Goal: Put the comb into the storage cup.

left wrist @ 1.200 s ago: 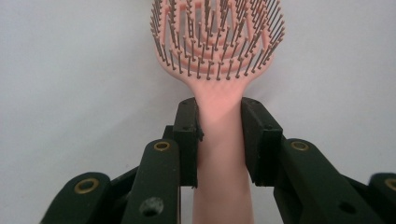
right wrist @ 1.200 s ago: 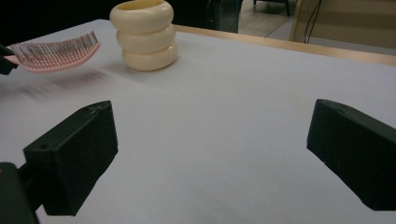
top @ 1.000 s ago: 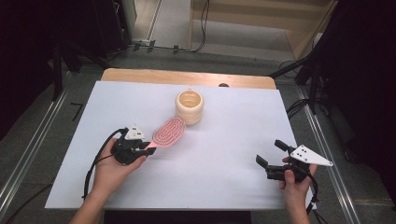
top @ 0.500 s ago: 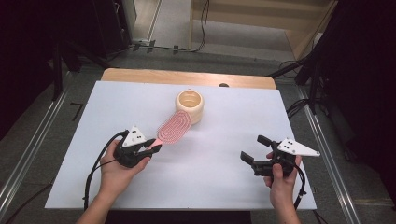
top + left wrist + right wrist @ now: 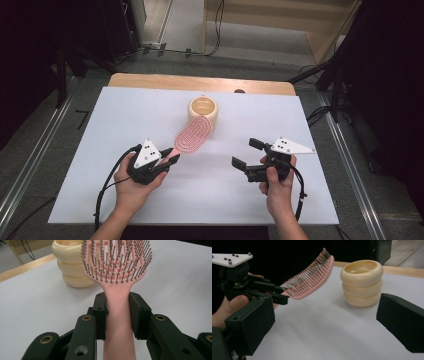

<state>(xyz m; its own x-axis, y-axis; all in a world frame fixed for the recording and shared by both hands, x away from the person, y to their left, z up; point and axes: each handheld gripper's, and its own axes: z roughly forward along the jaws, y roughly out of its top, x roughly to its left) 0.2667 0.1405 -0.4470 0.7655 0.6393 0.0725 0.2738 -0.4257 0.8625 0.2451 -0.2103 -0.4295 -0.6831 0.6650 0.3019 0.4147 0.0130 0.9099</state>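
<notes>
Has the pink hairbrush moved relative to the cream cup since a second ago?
Yes. The pink hairbrush, clamped by its handle in the left gripper, has swung up-table toward the cream cup; in the high view its head now reaches the cup's near side.

No readable text, label or number appears anywhere.

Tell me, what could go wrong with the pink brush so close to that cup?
The left gripper pinches only the handle end of the brush, whose long head sticks out, so it might twist or slip. Its tip hangs right by the cup and could knock it over.
</notes>
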